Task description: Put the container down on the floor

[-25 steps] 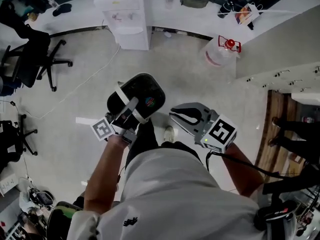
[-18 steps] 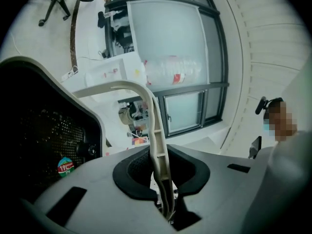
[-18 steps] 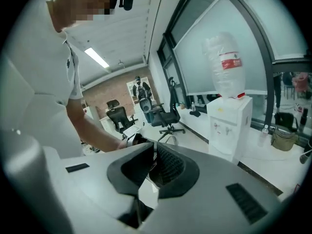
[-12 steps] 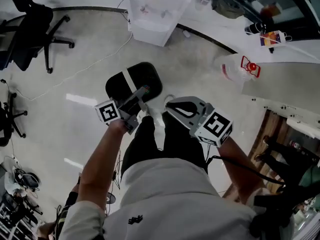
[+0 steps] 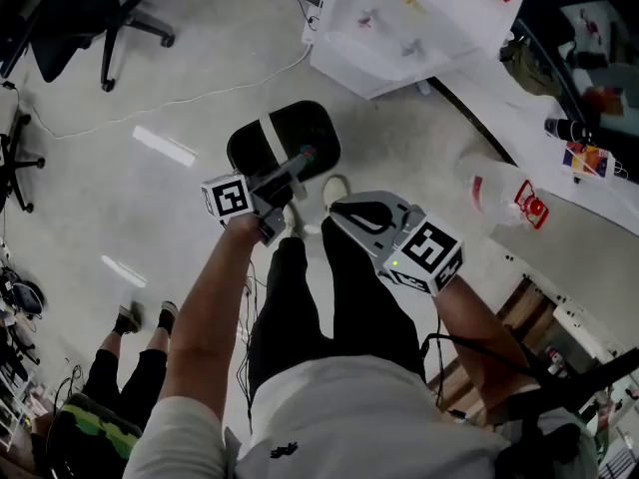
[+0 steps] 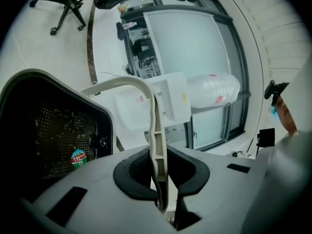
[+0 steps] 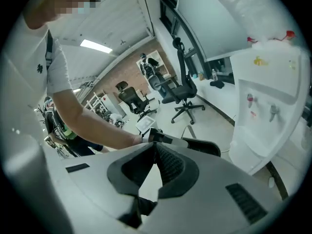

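Head view, left tongs (image 5: 292, 168): clamped on the cream handle (image 5: 270, 136) of the black container (image 5: 308, 133). The container hangs at 12 o'clock from the person's shoe (image 5: 334, 190), over the floor (image 5: 120, 198). Can't tell whether it touches down.
Head view, right tongs (image 5: 344, 216): at 3 o'clock of the left pair, carrying nothing.
Left gripper view: pads pinch the handle dead centre. The perforated container wall is at 9 o'clock and a water jug (image 6: 214, 89) at 1 o'clock.
Right gripper view: tips together, nothing between them, and an office chair (image 7: 183, 89) at 12 o'clock.

The left hand-held gripper (image 5: 298, 161) has carried the container (image 5: 305, 126) lower toward the floor (image 5: 120, 203).
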The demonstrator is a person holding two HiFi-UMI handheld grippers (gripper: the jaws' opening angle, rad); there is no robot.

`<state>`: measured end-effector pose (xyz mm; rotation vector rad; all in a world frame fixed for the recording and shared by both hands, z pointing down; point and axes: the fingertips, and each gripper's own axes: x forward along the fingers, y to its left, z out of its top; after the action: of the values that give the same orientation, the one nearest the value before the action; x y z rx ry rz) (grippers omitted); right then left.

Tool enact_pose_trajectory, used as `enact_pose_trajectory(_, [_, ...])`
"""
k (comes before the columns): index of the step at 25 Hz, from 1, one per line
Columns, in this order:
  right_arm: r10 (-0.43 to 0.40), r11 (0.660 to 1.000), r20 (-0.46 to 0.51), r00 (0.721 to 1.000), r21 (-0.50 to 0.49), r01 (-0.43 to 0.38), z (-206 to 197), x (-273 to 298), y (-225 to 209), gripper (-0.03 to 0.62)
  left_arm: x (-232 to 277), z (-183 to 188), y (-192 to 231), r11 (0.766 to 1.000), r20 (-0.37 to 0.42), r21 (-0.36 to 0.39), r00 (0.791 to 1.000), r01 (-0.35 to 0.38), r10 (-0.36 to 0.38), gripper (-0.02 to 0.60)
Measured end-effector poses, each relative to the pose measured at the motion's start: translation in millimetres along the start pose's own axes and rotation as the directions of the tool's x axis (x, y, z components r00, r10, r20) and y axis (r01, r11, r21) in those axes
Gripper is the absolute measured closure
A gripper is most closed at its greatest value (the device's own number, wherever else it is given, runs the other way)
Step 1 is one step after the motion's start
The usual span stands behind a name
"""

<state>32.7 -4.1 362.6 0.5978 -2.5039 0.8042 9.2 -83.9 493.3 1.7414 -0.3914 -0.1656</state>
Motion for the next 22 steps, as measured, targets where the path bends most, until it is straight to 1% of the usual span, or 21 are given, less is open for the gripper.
enact_pose_trajectory(2, [0.024,1.0,-0.031,0.999,0.01,-0.024,-14,13,-20,0.576,9,4,32,0.999,0.01,-0.031,1.0,-0.013,0.014,0.531])
enact_pose_trajectory(5, [0.045,0.999,-0.07,0.997,0.02,-0.043,-32,30,-50,0.576,25,13,73,1.0,0.011,-0.015,1.0,0.002,-0.002,0.531])
enact_pose_trajectory(10, [0.074,0.997,-0.085,0.994,0.031,-0.072,-59,56,-91,0.576,44,16,149,0.999,0.003,-0.032,1.0,-0.019,0.019,0.531])
enact_pose_trajectory(18, [0.114,0.993,-0.135,0.984,0.048,-0.108,-113,89,-136,0.576,65,18,244,0.998,0.012,-0.06,0.999,-0.036,0.036,0.531])
enact_pose_trajectory(22, [0.124,0.992,-0.149,0.981,0.053,-0.118,-129,104,-154,0.576,71,21,282,0.997,0.005,-0.06,0.999,-0.052,0.052,0.531])
